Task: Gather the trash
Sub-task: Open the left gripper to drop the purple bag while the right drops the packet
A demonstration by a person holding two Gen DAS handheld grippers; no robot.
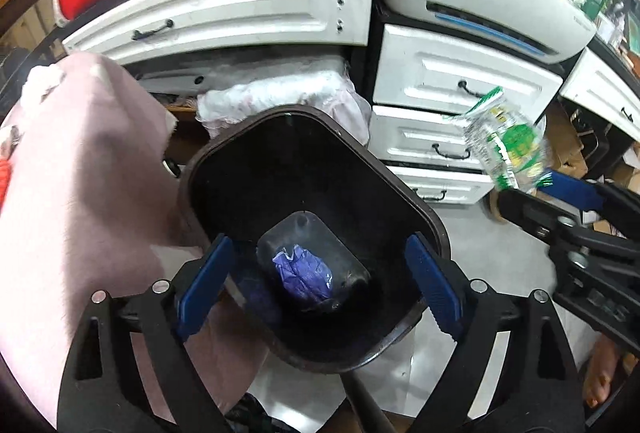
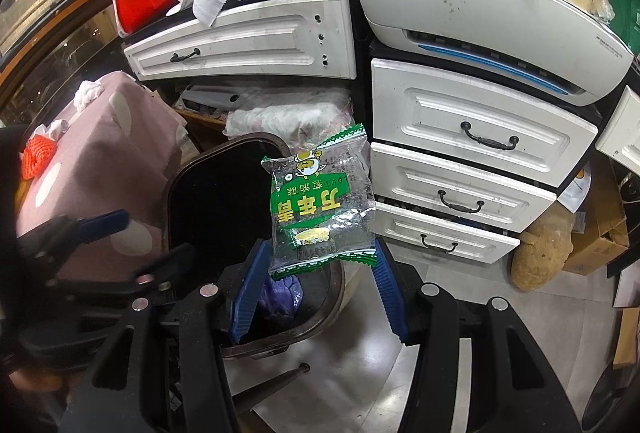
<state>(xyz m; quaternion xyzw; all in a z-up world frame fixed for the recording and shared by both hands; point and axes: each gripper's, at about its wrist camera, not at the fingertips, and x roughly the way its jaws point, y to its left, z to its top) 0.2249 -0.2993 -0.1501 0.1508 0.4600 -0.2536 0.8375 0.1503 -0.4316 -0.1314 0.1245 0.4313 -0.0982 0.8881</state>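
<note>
Blue-padded left tongs [image 1: 316, 289] are standing wide apart and empty directly over the dark bin [image 1: 224, 161], where purple crumpled trash [image 1: 302, 273] is already lying at the bottom between them. Right tongs [image 2: 316, 289] are clamping the lower edge of a green-and-clear snack wrapper [image 2: 320, 201] just beyond the bin's near rim, so that piece is apparently next to go in.

Floor [image 2: 452, 297]: pale grey tile, glossy. White drawer unit [image 2: 464, 169], 3 drawers, dark handles, right of ctr. Printer [image 2: 480, 17] on top. Loose white drawer front [image 2: 248, 37] upper left. Pink cloth-covered furniture [image 1: 80, 173] at left. Cardboard boxes [image 2: 600, 241] far right.
</note>
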